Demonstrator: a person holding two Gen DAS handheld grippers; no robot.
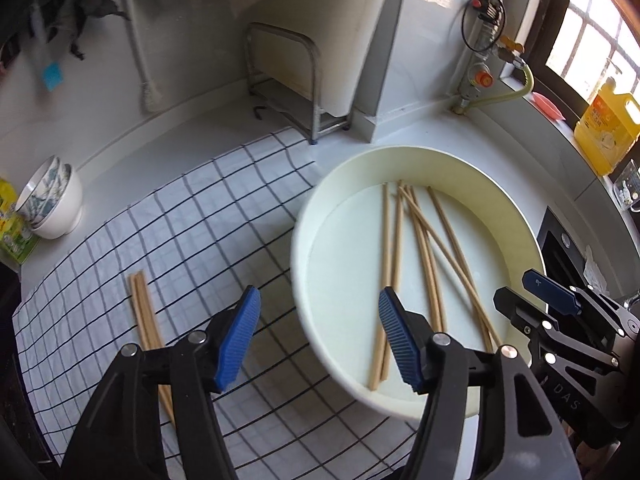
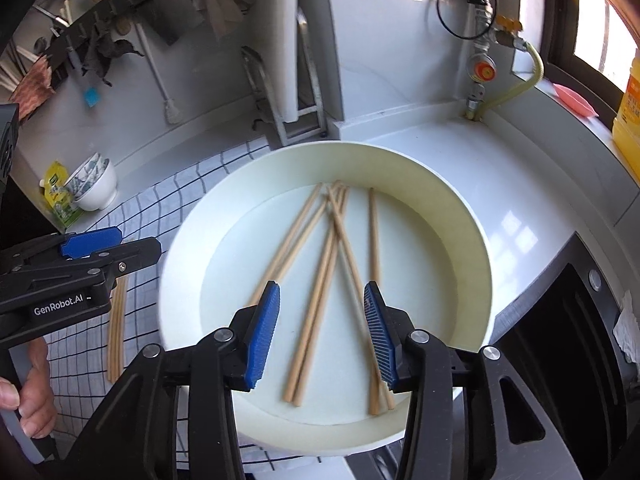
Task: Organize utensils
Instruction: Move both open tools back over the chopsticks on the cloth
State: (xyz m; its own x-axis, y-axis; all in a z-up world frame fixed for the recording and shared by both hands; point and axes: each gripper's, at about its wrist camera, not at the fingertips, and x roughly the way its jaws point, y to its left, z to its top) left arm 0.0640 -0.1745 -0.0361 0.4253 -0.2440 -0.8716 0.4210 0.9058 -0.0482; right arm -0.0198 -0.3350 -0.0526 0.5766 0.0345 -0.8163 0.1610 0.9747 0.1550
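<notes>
A cream round basin (image 1: 420,152) (image 2: 320,148) stands on the white counter and holds several wooden chopsticks (image 1: 424,248) (image 2: 332,248) that lie crossed on its bottom. Two more chopsticks (image 1: 142,308) (image 2: 116,340) lie side by side on the checked cloth (image 1: 180,220) (image 2: 160,208) left of the basin. My left gripper (image 1: 319,292) (image 2: 138,240) hangs open over the basin's left rim with nothing between its fingers. My right gripper (image 2: 322,286) (image 1: 516,286) is open above the basin's near part, its pads clear of the chopsticks below.
Stacked patterned bowls (image 1: 52,200) (image 2: 94,184) sit at the cloth's far left. A metal rack (image 1: 288,80) stands against the back wall. A yellow bottle (image 1: 608,124) is on the sill at right, and a black stove top (image 2: 560,320) lies right of the basin. A person's hand (image 2: 32,400) grips the left tool.
</notes>
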